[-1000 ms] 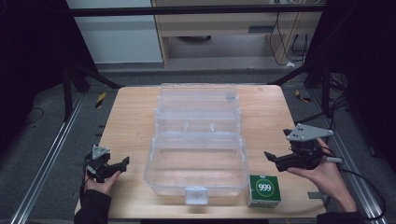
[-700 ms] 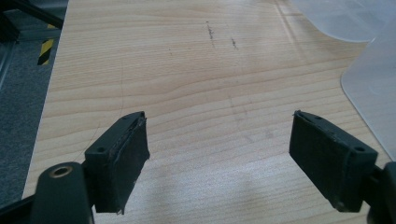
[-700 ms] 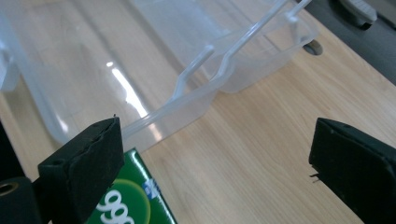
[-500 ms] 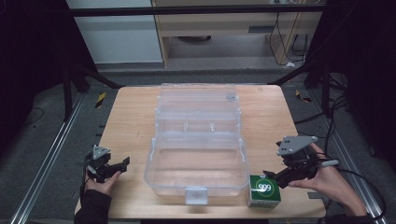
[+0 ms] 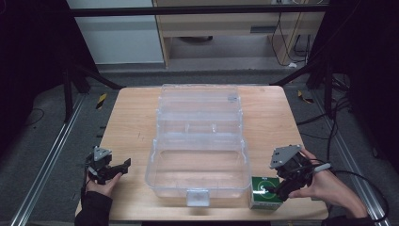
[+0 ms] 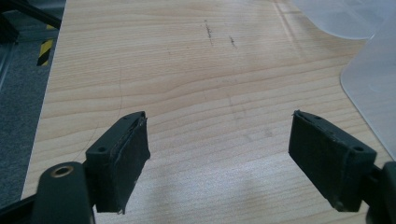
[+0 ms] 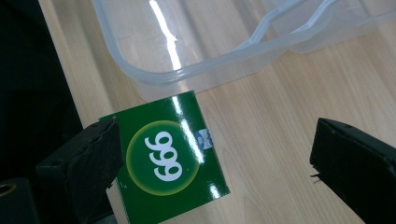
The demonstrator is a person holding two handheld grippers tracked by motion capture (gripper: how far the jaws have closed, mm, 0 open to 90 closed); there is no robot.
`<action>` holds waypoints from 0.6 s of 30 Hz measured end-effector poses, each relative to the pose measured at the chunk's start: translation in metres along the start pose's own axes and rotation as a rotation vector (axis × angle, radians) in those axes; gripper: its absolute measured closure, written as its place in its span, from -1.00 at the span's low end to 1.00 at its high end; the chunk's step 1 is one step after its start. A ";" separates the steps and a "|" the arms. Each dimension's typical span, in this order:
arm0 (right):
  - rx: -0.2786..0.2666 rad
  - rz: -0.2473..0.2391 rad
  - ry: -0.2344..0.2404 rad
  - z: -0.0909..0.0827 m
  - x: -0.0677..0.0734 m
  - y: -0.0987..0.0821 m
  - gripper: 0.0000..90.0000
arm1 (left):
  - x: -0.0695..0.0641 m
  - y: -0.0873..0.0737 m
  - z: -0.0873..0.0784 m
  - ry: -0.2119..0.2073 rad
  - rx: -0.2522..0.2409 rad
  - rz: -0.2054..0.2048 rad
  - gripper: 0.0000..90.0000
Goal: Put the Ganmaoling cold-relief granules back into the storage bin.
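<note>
probably light, stiff cardboard, the green box [image 7: 168, 161] suits a side grip; right gripper [image 7: 212, 163], jaws just opening wide, holds nothing.

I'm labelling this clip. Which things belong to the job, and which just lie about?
In use: green 999 box, right gripper open over it, clear plastic storage box.
Lying about: left gripper, open over bare wooden table.

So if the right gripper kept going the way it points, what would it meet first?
Probably the green box: it lies between the open jaws of the right gripper, nearer one pad. Past it stands the clear plastic container.
</note>
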State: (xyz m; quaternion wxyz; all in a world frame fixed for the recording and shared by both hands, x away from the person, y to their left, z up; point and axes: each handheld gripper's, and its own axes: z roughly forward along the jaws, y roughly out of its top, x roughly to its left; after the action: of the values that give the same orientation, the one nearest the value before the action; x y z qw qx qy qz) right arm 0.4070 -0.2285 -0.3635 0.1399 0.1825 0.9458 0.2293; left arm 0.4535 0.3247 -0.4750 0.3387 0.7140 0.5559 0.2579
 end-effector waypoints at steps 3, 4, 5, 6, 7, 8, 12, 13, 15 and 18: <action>0.030 -0.010 0.014 0.005 0.001 0.000 -0.93 | 0.000 0.000 0.000 0.001 0.001 0.001 -0.57; 0.043 -0.011 0.017 0.007 0.002 0.000 -0.93 | 0.000 0.000 0.000 0.001 0.001 0.001 -0.57; 0.043 -0.011 0.017 0.007 0.002 0.000 -0.93 | 0.000 0.000 0.000 0.001 0.001 0.001 -0.57; 0.059 -0.021 0.023 0.010 0.003 -0.001 -0.93 | 0.000 0.000 0.000 0.001 0.001 0.001 -0.57; 0.066 -0.022 0.028 0.011 0.003 -0.001 -0.93 | 0.000 0.000 0.000 0.002 0.001 0.002 -0.57; 0.066 -0.022 0.028 0.011 0.003 -0.001 -0.93 | 0.000 0.000 0.000 0.002 0.001 0.002 -0.57; 0.085 -0.038 0.050 0.016 0.007 -0.001 -0.94 | 0.000 0.000 0.000 0.002 0.002 0.002 -0.57; 0.091 -0.042 0.056 0.018 0.007 -0.001 -0.95 | 0.000 0.000 0.000 0.001 0.000 0.002 -0.57; 0.107 -0.046 0.068 0.022 0.010 -0.002 -0.95 | 0.000 0.000 0.000 0.001 0.000 0.002 -0.57; 0.120 -0.057 0.082 0.027 0.011 -0.003 -0.95 | 0.000 0.000 0.000 0.001 0.001 0.003 -0.57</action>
State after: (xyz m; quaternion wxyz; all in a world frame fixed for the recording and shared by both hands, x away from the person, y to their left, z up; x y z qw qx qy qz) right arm 0.4060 -0.2163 -0.3897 0.0965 0.1542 0.9675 0.1755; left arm 0.4535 0.3244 -0.4750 0.3378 0.7146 0.5553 0.2587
